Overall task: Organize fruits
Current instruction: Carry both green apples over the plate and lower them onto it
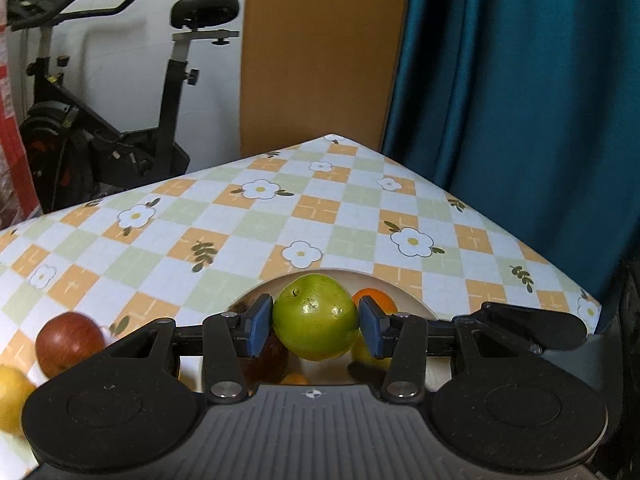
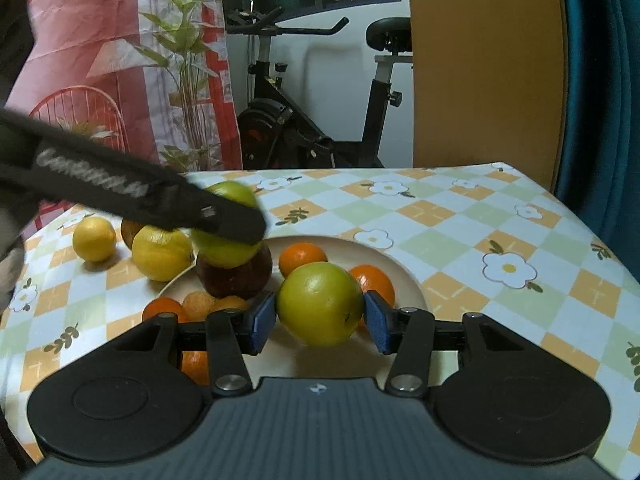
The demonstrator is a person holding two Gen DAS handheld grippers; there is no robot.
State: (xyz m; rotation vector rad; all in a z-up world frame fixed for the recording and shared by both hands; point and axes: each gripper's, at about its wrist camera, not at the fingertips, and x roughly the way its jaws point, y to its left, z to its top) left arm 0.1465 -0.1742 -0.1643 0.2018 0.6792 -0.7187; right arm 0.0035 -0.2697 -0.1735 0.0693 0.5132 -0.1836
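Note:
My left gripper (image 1: 316, 322) is shut on a green apple (image 1: 315, 312), its blue pads pressing both sides, and holds it above a cream plate (image 1: 416, 304). My right gripper (image 2: 320, 320) is shut on a yellow-green apple (image 2: 320, 300) over the same plate (image 2: 404, 276). In the right wrist view the left gripper (image 2: 236, 224) reaches in from the left with its green apple (image 2: 230, 196) just above a dark red apple (image 2: 236, 276) on the plate. Several oranges (image 2: 302, 258) lie on the plate.
Two yellow fruits (image 2: 162, 252) (image 2: 95, 238) lie on the checked tablecloth left of the plate. A red apple (image 1: 70, 342) lies there too. Beyond the table's far edge are an exercise bike (image 2: 320, 120), a wooden panel (image 1: 320, 48) and a blue curtain (image 1: 520, 100).

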